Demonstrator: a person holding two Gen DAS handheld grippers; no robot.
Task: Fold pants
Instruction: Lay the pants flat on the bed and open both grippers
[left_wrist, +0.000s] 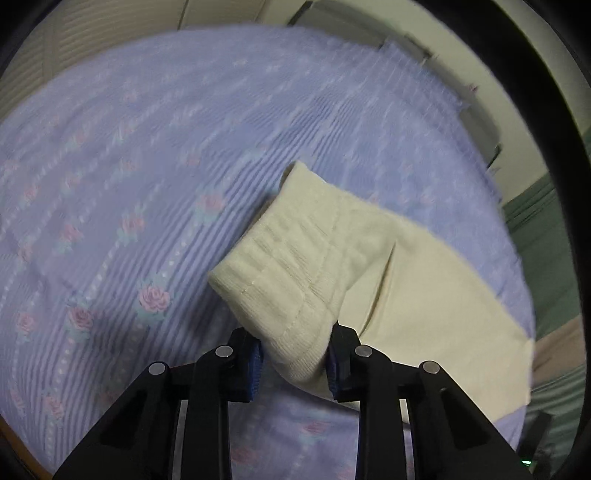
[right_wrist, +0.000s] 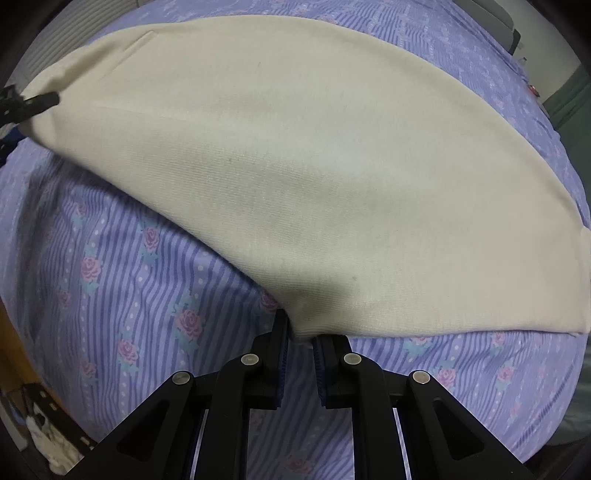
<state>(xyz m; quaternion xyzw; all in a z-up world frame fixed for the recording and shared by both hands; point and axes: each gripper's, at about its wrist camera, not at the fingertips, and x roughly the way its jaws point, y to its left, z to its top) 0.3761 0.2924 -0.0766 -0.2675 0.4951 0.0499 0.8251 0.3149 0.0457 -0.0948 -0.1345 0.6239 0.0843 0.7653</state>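
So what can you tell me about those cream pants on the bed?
The cream, soft ribbed-knit pants lie spread on the purple striped bedcover with pink roses. They have a wide ribbed waistband, lifted and bunched. The left gripper has its fingers around the waistband corner, and the right gripper pinches an edge further along. The cloth looks thick, with a few faint marks. Between the grips it hangs slightly raised; the rest lies flat.

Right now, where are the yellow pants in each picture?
Left wrist view: the pants lie center-right, ribbed waistband between the left gripper fingers.
Right wrist view: the pants fill the upper middle, edge pinched by the right gripper.
Shared landmark: the purple rose bedspread.
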